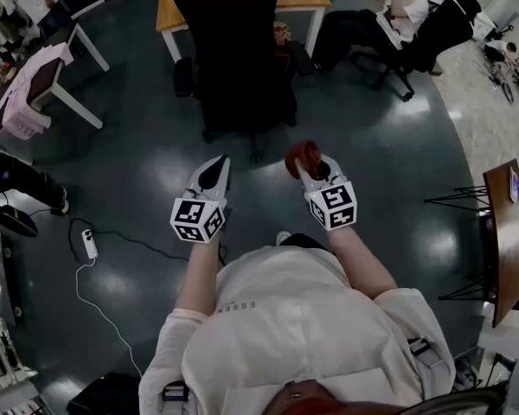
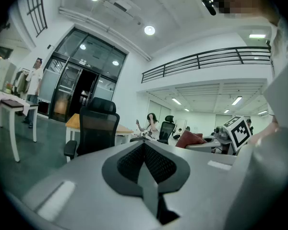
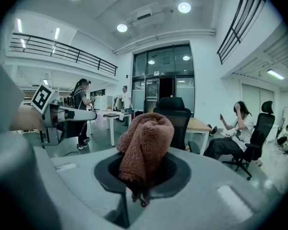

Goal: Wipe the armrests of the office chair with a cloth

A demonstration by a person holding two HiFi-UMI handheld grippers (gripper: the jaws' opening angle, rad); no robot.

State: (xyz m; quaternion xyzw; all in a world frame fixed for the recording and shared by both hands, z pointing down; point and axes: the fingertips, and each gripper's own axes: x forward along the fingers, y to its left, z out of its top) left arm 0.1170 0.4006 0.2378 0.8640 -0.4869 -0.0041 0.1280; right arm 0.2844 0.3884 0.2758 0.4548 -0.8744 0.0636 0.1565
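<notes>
In the head view the person stands on the dark floor (image 1: 389,171) with both grippers held out in front, side by side and apart. The left gripper (image 1: 213,173) has nothing at its tip. The right gripper (image 1: 307,164) carries a red cloth (image 1: 302,154) bunched at its tip. The black chair (image 1: 242,50) stands ahead of both, well apart from them, its back towards the person and an armrest (image 1: 183,76) sticking out on its left side. Behind it is an orange desk (image 1: 169,7), and a seated person (image 1: 398,15) is off to the upper right.

In the left gripper view the jaws are pressed together with nothing between them. The chair (image 2: 96,128) shows beyond, left of the jaws, and the cloth (image 2: 189,139) and the right gripper's marker cube (image 2: 240,131) show to the right.

In the right gripper view the jaws pinch the cloth (image 3: 144,147), which rises in a folded lump above them and hides part of the chair (image 3: 177,114). The left gripper (image 3: 62,114) reaches in from the left.
</notes>
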